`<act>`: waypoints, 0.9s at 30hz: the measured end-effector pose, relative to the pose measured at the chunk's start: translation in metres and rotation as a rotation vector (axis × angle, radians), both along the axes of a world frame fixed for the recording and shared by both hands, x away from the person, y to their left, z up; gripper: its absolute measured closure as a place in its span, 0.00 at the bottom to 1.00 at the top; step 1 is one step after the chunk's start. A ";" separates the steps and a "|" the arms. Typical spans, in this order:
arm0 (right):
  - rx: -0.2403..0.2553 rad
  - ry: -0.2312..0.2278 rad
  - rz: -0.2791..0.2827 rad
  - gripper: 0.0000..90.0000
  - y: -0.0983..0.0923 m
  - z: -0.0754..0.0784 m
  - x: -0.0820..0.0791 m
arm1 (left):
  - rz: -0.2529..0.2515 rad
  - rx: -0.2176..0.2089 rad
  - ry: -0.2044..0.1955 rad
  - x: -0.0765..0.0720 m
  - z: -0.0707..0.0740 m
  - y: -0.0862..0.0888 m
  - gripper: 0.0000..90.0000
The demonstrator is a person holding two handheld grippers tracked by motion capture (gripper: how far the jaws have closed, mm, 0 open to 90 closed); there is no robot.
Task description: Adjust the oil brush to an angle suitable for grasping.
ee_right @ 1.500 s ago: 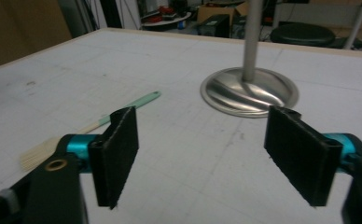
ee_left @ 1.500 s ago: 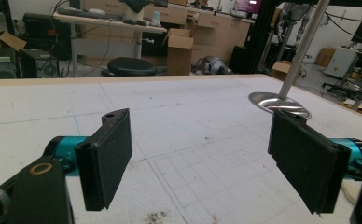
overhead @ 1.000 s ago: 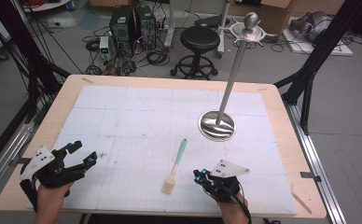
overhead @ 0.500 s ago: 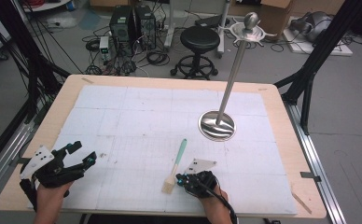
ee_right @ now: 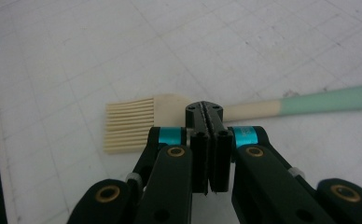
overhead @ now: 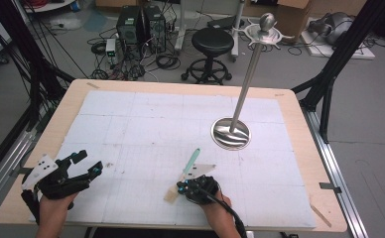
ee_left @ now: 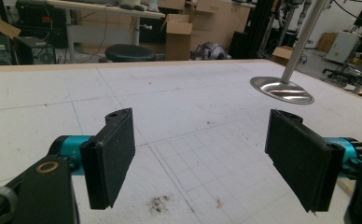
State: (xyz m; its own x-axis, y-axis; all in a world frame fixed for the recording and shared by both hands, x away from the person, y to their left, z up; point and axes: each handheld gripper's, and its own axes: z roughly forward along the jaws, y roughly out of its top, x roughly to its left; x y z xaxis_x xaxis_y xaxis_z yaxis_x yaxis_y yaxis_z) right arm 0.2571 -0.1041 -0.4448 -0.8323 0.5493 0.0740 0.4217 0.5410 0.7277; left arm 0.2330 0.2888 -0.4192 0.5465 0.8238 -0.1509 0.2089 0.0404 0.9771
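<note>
- the brush point(overhead: 184, 171) is laid flat on the tabletop point(overhead: 131, 124), below and left of the metal stand point(overhead: 231, 133), its green handle pointed toward the stand's base, so the neck is left free to be taken from above.
- the right tool point(ee_right: 209, 111) is held with jaws pressed together and empty, its tips just above the brush neck beside the bristles.
- the left tool point(ee_left: 202, 154) is kept wide and empty, well left of the stand, likely waiting.
</note>
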 end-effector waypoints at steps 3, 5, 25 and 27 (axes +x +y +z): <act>-0.013 0.005 0.012 1.00 0.014 0.001 0.005 | -0.001 0.000 0.004 0.000 0.000 0.000 0.27; -0.011 0.006 0.016 1.00 0.021 0.001 0.007 | -0.001 -0.001 0.004 0.000 0.000 -0.001 0.27; 0.093 0.044 0.043 1.00 0.067 -0.006 0.025 | -0.015 0.034 0.023 0.002 -0.002 -0.003 0.28; 0.104 0.049 0.032 1.00 0.066 -0.005 0.028 | -0.015 0.030 0.023 0.002 -0.002 -0.003 0.28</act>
